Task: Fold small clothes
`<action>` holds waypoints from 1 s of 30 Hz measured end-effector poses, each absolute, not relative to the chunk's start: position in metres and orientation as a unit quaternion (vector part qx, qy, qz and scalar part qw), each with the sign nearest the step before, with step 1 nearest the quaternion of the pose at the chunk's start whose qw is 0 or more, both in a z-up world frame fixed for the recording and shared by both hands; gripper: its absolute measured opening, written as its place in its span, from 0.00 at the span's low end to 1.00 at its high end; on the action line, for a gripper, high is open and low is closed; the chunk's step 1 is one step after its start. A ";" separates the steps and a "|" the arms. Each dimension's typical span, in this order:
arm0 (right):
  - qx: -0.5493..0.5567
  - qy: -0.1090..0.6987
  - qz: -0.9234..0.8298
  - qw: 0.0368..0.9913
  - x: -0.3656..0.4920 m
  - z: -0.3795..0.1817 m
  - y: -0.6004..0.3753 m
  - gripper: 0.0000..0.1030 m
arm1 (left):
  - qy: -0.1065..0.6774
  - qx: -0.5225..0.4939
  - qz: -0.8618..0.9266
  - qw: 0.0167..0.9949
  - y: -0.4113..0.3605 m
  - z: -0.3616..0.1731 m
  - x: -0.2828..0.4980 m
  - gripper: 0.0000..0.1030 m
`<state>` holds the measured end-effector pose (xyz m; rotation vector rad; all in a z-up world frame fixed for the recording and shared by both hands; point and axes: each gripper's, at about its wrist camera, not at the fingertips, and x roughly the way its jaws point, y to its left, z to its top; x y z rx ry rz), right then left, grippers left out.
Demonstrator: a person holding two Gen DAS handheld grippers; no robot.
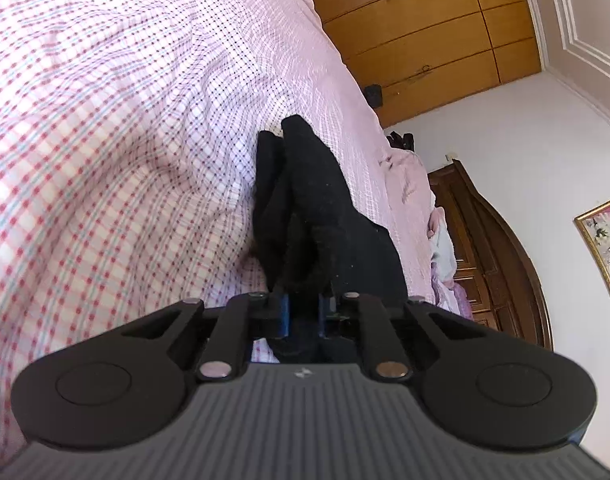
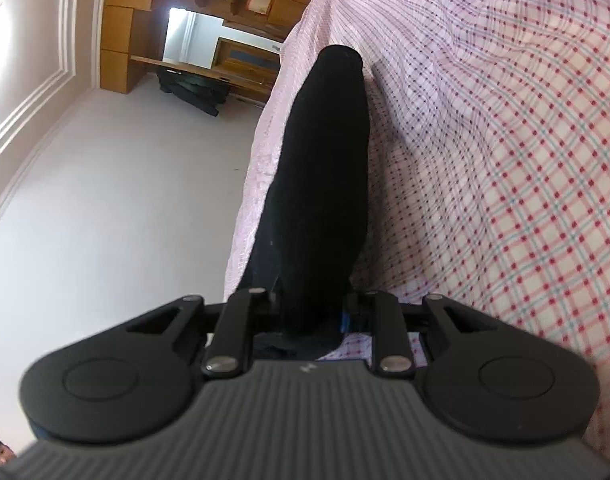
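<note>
A bed (image 1: 117,128) takes up most of both views, spread with a checked sheet (image 2: 525,184): pale pink and white ground crossed by red and light blue lines, with small dark dots at the crossings. The cloth lies in soft creases and shallow hollows, and sunlight brightens patches of it. Past the bed's edge stands a wall of honey-coloured wooden cabinet doors (image 1: 429,36), next to a white wall with raised plaster mouldings (image 1: 577,32). A dark carved wooden headboard (image 1: 489,240) rises at the end of the bed, with pale pillows or bedding bunched against it, and a small gilt-framed picture (image 1: 603,242) hangs on the wall beside it. In the right wrist view a wooden shelf unit (image 2: 209,60) carries dark clothing draped over its ledge, with a bright opening behind it.

A black garment (image 1: 317,208), long and narrow, is stretched over the sheet near the bed's edge. The left tongs (image 1: 304,314) are pinching its bunched, folded end, the blue pads pressed against the fabric. The right tongs (image 2: 313,320) pinch another end, and from there the garment (image 2: 325,160) runs away as a smooth dark tube to a rounded tip on the sheet.
</note>
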<state>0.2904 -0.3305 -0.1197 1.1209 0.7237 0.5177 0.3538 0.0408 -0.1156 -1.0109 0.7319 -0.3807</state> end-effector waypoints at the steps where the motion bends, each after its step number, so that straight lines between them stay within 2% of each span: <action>1: 0.516 0.332 0.240 0.752 0.287 -0.118 -0.332 0.25 | 0.342 -0.470 -0.180 0.794 0.040 -0.114 0.350 0.13; 8: 0.515 0.350 0.240 0.745 0.260 -0.108 -0.350 0.25 | 0.346 -0.460 -0.197 0.794 0.034 -0.112 0.318 0.14; 13: 0.513 0.372 0.224 0.740 0.258 -0.117 -0.353 0.25 | 0.356 -0.443 -0.192 0.800 0.031 -0.116 0.320 0.14; 30: 0.474 0.368 0.239 0.763 0.268 -0.103 -0.336 0.26 | 0.348 -0.413 -0.198 0.818 0.028 -0.103 0.325 0.14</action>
